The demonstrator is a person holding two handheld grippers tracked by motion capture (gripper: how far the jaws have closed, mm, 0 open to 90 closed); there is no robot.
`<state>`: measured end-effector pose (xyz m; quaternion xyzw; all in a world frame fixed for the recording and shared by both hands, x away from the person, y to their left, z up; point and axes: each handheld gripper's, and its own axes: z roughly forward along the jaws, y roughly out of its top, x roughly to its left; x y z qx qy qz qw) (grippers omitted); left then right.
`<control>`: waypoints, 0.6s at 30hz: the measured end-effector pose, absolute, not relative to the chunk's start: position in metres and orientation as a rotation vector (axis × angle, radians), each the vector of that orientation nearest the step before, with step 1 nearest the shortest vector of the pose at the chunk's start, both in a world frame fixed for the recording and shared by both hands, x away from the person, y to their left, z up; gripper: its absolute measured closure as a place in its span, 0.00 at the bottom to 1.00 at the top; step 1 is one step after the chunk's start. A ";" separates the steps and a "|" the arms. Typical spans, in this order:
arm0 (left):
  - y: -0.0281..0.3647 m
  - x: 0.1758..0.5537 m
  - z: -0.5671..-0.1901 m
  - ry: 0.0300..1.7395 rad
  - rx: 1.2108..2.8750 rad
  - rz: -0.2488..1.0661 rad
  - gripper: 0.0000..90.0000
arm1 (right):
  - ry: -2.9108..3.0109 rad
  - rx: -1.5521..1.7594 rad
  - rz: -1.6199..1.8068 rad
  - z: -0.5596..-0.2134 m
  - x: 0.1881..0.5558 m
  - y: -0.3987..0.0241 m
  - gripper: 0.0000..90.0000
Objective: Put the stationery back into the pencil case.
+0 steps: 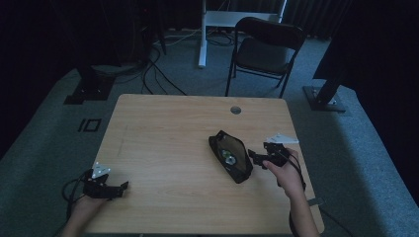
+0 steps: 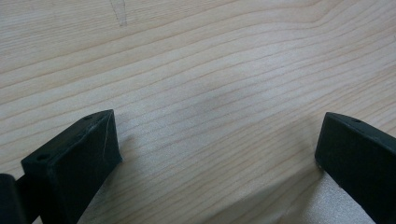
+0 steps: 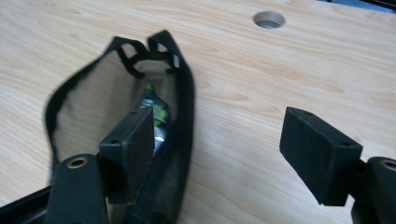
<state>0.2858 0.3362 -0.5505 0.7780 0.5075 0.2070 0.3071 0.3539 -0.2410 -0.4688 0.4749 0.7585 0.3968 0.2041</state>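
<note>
In the high view, a black mesh pouch (image 1: 230, 156) lies open right of the tabletop (image 1: 168, 148) centre, the right tongs (image 1: 255, 157) just beside it, the left tongs (image 1: 122, 189) well apart. The left gripper view shows those tongs spread over bare wood. In the right gripper view, the tongs stand spread, one jaw inside the pouch's mouth near a shiny green-and-silver item (image 3: 156, 114).

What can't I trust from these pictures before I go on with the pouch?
- Item inside the black mesh pouch: right gripper view, half hidden by a jaw; silvery with green, kind unclear.
- Same item, high view: too small and dim.
- Pouch's near end: right gripper view, cut off by the bottom edge.
</note>
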 end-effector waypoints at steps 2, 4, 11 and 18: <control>0.336 0.286 -0.550 1.342 2.058 0.548 0.00 | 2.104 1.335 1.107 -0.473 0.353 -0.246 0.27; 0.336 0.286 -0.550 1.342 2.058 0.548 0.00 | 2.092 1.360 1.113 -0.478 0.351 -0.251 0.27; 0.336 0.286 -0.551 1.342 2.058 0.548 0.00 | 2.057 1.391 1.102 -0.488 0.347 -0.263 0.27; 0.336 0.286 -0.551 1.342 2.057 0.549 0.00 | 2.028 1.408 1.078 -0.502 0.343 -0.271 0.25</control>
